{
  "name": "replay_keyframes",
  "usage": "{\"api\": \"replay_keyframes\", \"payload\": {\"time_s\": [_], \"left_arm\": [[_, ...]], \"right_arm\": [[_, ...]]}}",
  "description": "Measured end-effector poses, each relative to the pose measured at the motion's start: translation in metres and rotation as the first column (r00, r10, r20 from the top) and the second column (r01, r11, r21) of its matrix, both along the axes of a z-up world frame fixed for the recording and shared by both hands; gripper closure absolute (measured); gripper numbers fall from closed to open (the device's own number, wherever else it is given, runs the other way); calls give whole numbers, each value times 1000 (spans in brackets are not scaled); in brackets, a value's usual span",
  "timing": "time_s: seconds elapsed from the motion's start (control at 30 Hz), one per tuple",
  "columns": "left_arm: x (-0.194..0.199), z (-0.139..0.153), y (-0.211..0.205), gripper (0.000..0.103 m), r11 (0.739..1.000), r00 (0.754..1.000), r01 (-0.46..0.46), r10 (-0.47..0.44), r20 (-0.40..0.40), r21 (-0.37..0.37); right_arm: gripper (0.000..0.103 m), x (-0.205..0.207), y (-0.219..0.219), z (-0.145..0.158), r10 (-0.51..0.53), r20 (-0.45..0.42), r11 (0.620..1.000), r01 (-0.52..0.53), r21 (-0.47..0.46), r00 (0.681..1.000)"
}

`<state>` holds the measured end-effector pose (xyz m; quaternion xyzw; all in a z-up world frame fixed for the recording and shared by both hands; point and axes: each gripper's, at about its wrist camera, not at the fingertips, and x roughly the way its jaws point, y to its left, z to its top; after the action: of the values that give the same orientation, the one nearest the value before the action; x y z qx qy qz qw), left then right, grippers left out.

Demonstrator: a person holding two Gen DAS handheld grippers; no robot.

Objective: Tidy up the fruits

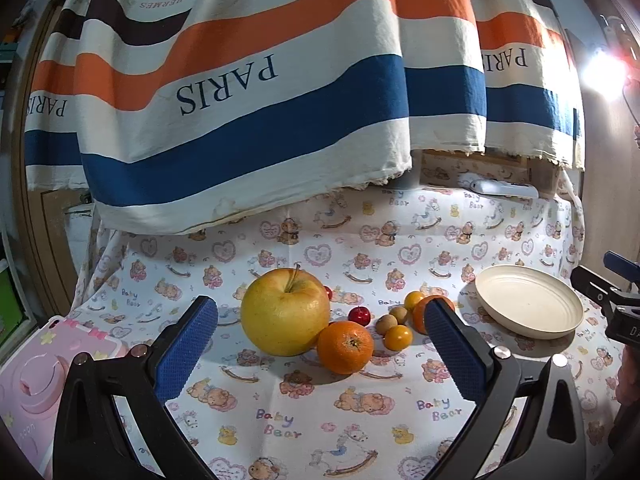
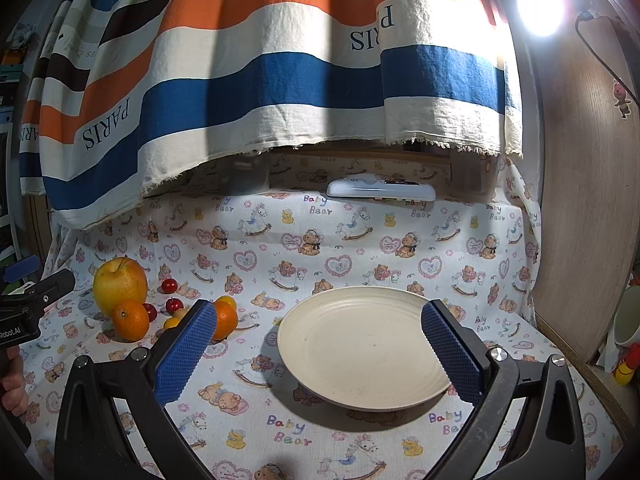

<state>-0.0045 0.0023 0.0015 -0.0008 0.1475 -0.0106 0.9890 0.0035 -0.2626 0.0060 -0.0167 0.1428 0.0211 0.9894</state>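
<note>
In the left wrist view a big yellow apple [image 1: 285, 313] stands on the bear-print cloth with an orange [image 1: 345, 346] in front of it. A second orange [image 1: 419, 313] is half hidden by my right fingertip. Small red, yellow and brown fruits [image 1: 398, 337] lie between them. My left gripper [image 1: 320, 318] is open and empty, just short of the fruits. An empty cream plate [image 2: 362, 346] lies to the right. My right gripper [image 2: 318, 322] is open and empty over the plate's near side. The fruit pile shows at left in the right wrist view [image 2: 130, 318].
A striped "PARIS" cloth [image 1: 248, 92] hangs over the back of the table. A white remote-like device [image 2: 380, 191] lies at the back. A pink toy [image 1: 44, 380] sits at the left edge. A wooden panel [image 2: 588, 200] and a bright lamp [image 2: 540, 8] stand at right.
</note>
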Motion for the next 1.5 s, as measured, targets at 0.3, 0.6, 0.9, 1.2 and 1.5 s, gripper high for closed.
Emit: {"api": "replay_keyframes", "payload": {"time_s": [0.3, 0.6, 0.9, 1.2, 1.5], "left_arm": [[0, 0, -2, 0, 1000, 1000, -1, 1, -2, 5], [0, 0, -2, 0, 1000, 1000, -3, 3, -4, 5], [0, -1, -3, 0, 1000, 1000, -1, 1, -3, 6], [0, -1, -3, 0, 1000, 1000, 0, 0, -4, 6], [1, -1, -6, 0, 1000, 1000, 0, 0, -6, 11]], "right_arm": [[1, 0, 1, 0, 2, -1, 1000, -2, 0, 1000], [1, 0, 1, 1, 5, -3, 1000, -5, 0, 1000], [1, -1, 3, -3, 10, -5, 1000, -10, -1, 1000], [1, 1, 3, -2, 18, -9, 1000, -18, -1, 1000], [0, 1, 3, -3, 23, -11, 1000, -23, -2, 1000]]}}
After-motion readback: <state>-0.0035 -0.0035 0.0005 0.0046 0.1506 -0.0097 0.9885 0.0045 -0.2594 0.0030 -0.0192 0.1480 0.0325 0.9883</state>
